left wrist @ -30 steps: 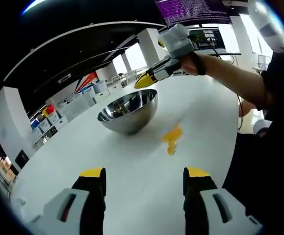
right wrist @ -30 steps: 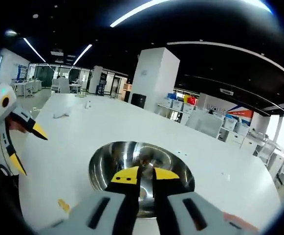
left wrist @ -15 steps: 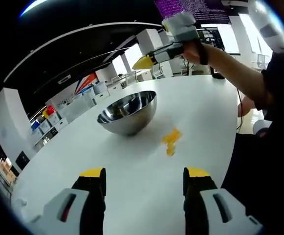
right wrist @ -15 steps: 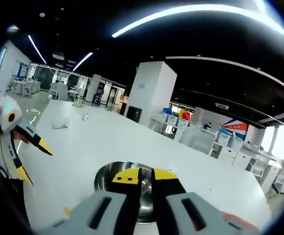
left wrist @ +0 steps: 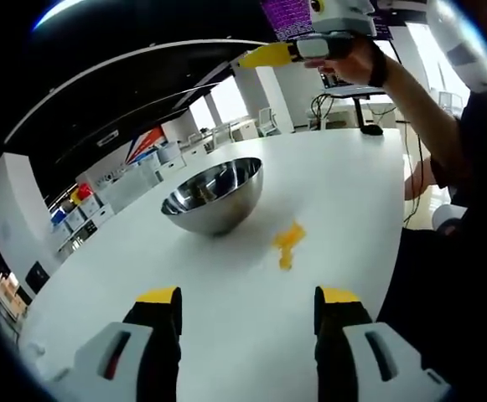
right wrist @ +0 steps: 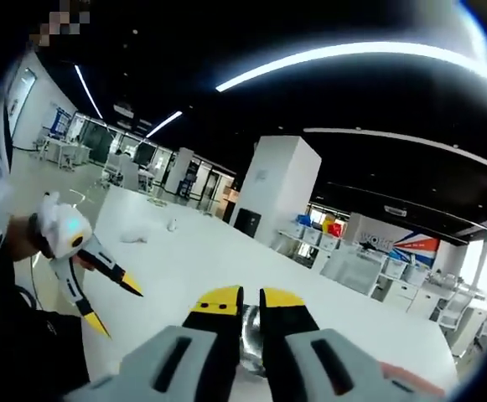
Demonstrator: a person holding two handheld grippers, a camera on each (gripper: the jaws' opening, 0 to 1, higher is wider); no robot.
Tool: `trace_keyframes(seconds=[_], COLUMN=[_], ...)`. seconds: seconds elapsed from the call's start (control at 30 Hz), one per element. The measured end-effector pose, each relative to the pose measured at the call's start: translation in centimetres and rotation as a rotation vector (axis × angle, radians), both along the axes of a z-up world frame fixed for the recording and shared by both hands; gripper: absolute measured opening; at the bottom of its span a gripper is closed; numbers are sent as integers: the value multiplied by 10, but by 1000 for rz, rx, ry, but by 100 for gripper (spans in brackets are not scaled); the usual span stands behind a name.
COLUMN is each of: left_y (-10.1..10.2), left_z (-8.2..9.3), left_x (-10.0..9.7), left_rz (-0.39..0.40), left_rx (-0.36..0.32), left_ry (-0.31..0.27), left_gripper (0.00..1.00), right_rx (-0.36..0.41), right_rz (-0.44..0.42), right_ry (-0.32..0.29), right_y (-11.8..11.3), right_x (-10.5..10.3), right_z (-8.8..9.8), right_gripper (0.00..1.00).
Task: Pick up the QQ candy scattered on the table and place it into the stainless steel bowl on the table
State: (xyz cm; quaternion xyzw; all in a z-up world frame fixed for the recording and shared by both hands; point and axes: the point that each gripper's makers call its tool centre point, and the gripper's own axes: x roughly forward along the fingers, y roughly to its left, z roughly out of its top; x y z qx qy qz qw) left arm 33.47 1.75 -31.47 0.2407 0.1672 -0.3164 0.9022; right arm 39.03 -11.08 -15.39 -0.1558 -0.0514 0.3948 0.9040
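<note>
The stainless steel bowl [left wrist: 212, 197] stands on the white table [left wrist: 226, 285] in the left gripper view. A small heap of yellow QQ candy [left wrist: 287, 244] lies on the table just right of it. My left gripper [left wrist: 248, 301] hovers low over the near table, open, with nothing between its jaws. My right gripper [left wrist: 264, 56] is held high above and behind the bowl by a hand. In the right gripper view its jaws [right wrist: 250, 300] stand close together with nothing seen between them, and a sliver of the bowl [right wrist: 251, 339] shows behind them. The left gripper [right wrist: 109, 293] appears at the left there, open.
A person's arm and dark torso [left wrist: 469, 209] fill the right side of the left gripper view. A monitor stand with cables [left wrist: 360, 126] sits at the table's far end. Small white items [right wrist: 134, 239] lie on the far table. Cabinets and pillars stand beyond.
My right gripper has risen from just over the bowl's rim to high above it, and its view has tilted up. The left gripper, bowl and candy stay put.
</note>
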Motion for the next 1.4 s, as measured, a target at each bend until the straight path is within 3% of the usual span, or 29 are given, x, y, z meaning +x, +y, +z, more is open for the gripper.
trace_keyframes(seconds=[0.33,0.63,0.8,1.03,1.4], left_y=[-3,-4,-4,-3,-3], left_z=[1,2,3,0,-3], left_x=[1,2,3,2,2], left_rz=[-11,-14,-12,-11,-12], left_rx=[0,6,7,15,13], left_ry=[2,-1,-2,5,11], left_gripper=[64,64,64,64,64], right_rx=[-64,-80,-125,-142,-111], right_rz=[-45,-61,-57,-53,-33], right_ry=[166,290,356,415,448], right_y=[-7,-6,0,1,6], right_x=[14,21,19,17,14], right_z=[-89,-149,-187,-209,-212], right_gripper=[6,6,6,6,8])
